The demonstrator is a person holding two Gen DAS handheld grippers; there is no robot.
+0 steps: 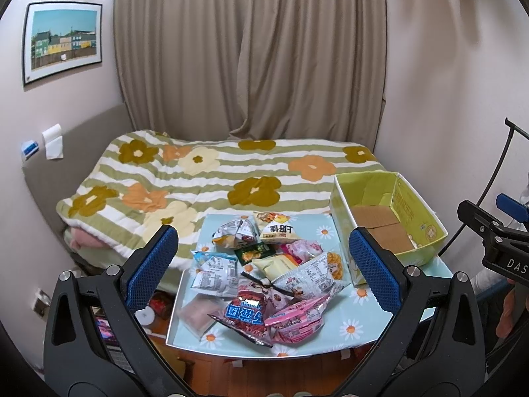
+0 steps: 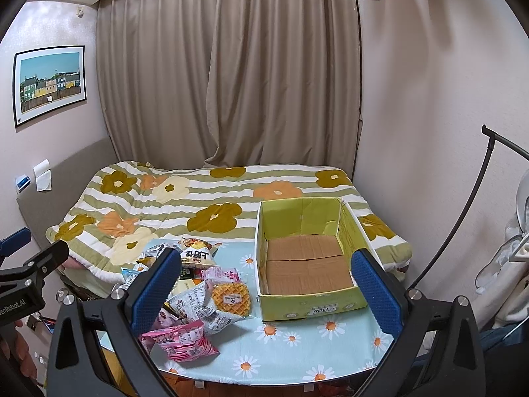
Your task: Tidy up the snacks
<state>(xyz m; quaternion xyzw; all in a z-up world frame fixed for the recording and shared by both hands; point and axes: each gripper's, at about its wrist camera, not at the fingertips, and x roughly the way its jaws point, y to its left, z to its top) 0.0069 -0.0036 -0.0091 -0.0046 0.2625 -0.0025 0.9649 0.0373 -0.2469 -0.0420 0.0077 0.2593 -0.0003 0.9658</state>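
Because the snack packets [image 1: 264, 278] lie heaped and overlapping, either wide-open, empty gripper (left [image 1: 263, 266], right [image 2: 264, 292]) could snag two, spilling one short of the empty cardboard box [image 2: 309, 299].

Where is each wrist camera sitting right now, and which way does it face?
Left wrist: above the table's near edge, facing the snack pile; open left gripper frames it, right gripper at the right edge.
Right wrist: further right, facing the empty cardboard box; open right gripper shows, left gripper at the left edge.
Shared: pile, box, floral bed, curtain.
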